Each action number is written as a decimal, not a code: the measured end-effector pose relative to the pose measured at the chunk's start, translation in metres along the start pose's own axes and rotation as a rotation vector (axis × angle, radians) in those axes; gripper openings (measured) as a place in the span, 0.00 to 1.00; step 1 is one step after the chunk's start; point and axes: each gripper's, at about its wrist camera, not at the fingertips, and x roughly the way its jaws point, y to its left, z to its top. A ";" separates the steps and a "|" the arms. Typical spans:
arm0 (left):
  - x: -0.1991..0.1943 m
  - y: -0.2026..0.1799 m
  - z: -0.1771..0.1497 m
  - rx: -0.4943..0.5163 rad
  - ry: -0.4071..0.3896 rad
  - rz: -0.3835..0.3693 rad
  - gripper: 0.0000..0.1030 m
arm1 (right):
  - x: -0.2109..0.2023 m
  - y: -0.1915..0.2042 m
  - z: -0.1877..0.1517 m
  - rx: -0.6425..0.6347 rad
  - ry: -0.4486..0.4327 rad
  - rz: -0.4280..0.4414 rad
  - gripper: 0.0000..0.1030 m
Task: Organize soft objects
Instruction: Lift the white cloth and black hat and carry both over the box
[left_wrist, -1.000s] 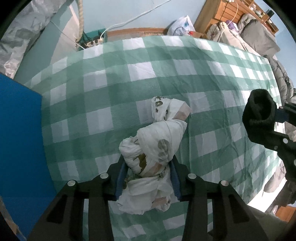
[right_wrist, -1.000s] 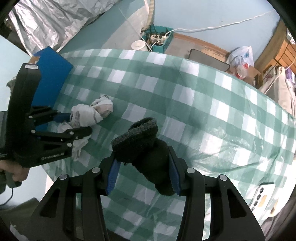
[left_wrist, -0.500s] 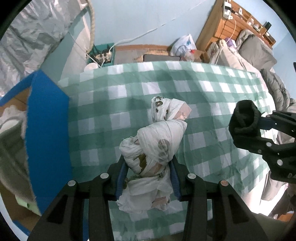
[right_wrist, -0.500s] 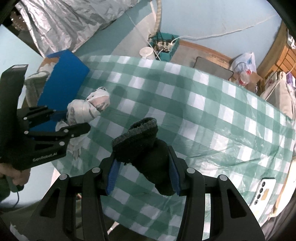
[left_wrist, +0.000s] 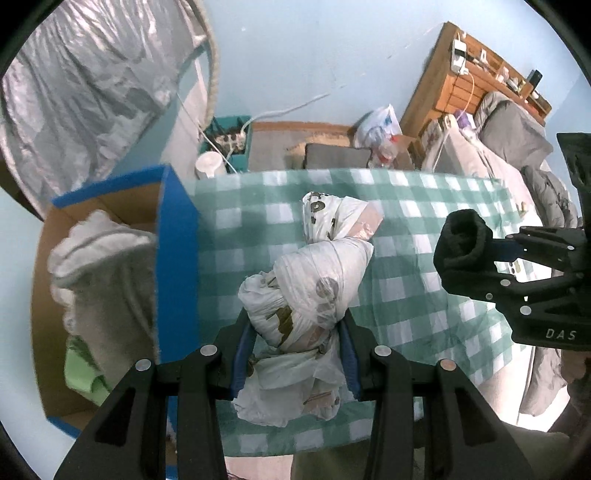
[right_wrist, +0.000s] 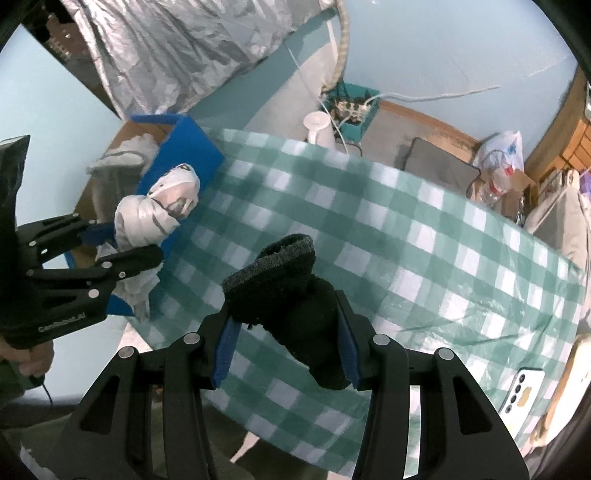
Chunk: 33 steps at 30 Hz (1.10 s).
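While each tool clenches its bundle, the left tool (left_wrist: 293, 354) gripping a white cloth (left_wrist: 314, 280), right tool (right_wrist: 284, 350) a black sock (right_wrist: 291, 291), the blue box (left_wrist: 177, 258) stands beside.

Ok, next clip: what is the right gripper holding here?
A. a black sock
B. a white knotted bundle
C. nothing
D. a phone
A: the right gripper is shut on the black sock, clamped between its blue-padded fingers, while the left gripper holds the white knotted bundle.

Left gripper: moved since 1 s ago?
Yes. The left gripper, shut on the white bundle, has travelled off the checked tablecloth toward the blue box.
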 end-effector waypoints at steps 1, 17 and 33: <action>-0.005 0.002 -0.001 -0.006 -0.004 0.001 0.41 | -0.003 0.003 0.002 -0.004 -0.002 0.003 0.46; -0.056 0.040 -0.009 -0.122 -0.068 0.025 0.41 | -0.014 0.044 0.013 -0.026 -0.015 0.047 0.46; -0.083 0.087 -0.038 -0.242 -0.091 0.067 0.41 | -0.006 0.096 0.022 -0.108 0.008 0.111 0.46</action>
